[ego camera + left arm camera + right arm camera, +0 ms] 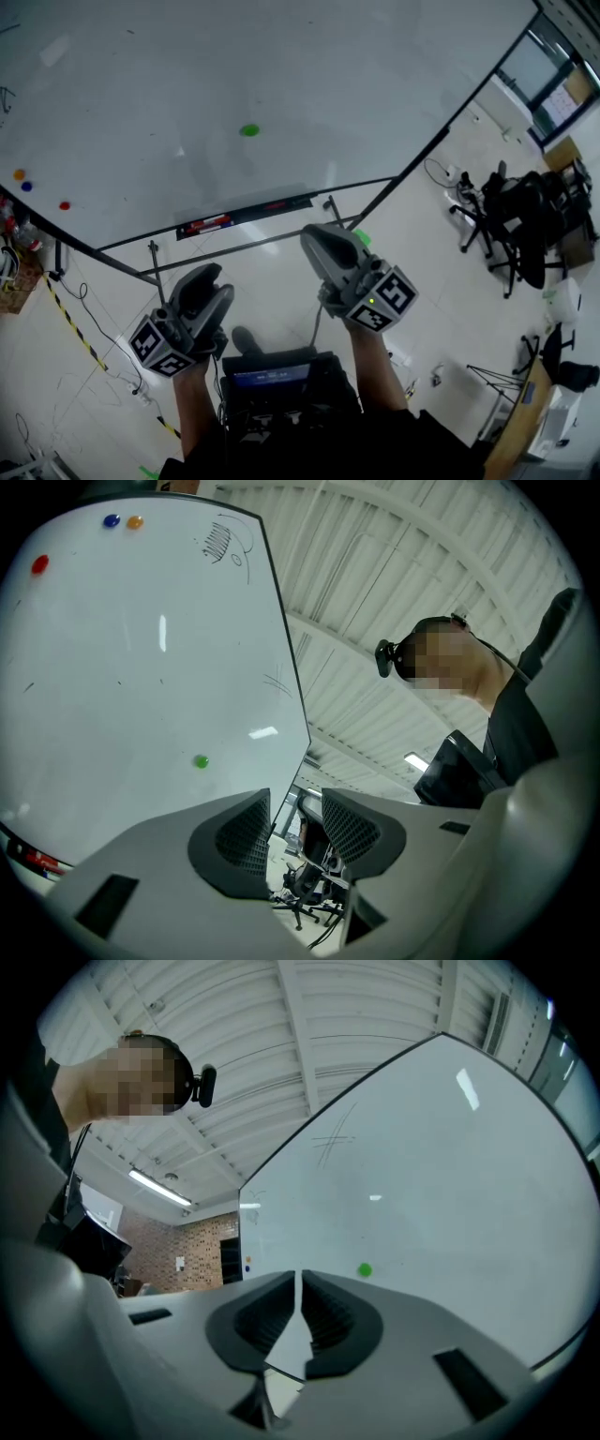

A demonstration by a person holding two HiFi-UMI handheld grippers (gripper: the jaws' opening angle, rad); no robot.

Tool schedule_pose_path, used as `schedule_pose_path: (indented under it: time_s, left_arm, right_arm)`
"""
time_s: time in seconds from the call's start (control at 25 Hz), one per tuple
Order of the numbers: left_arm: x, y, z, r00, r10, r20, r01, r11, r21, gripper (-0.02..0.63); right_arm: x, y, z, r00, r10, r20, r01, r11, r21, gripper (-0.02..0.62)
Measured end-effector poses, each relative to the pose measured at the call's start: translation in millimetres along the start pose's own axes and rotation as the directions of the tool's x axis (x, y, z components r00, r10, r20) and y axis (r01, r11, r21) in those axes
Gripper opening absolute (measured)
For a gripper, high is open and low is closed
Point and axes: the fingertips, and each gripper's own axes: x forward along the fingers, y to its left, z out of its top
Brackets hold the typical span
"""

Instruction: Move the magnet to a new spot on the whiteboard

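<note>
Grippers come first, both held low, below the bottom edge of the whiteboard [309,84]. Left gripper [212,274] has its fingers [246,834] apart, with a gap between them and nothing in it. Right gripper [323,234] has its fingers [330,1314] almost together. Only a thin slit shows between them, and nothing is in it. Neither gripper touches the whiteboard.

Next comes the black tray [246,215] along the whiteboard's bottom edge, with a red thing lying in it. In the head view it sits between the grippers and the magnet.

The green magnet [249,130] is stuck on the white face of the whiteboard, above the tray and near the middle. It is well apart from both grippers.

Far off, near the whiteboard's left edge, are an orange magnet [19,174], a blue magnet [26,186] and a red magnet [64,204]. Black office chairs [516,225] stand on the floor past the whiteboard's right end.
</note>
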Motion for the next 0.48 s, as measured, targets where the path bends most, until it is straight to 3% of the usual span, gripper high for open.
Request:
schedule_pose_path:
  time_s: [0.48]
  left_arm:
    - [41,-101,-59,0.998,0.059,-0.008,-0.059,0.997,0.055,0.169]
  right_arm:
    - [-104,24,25,0.984,0.175,0.041,-0.177,0.983,0.042,0.037]
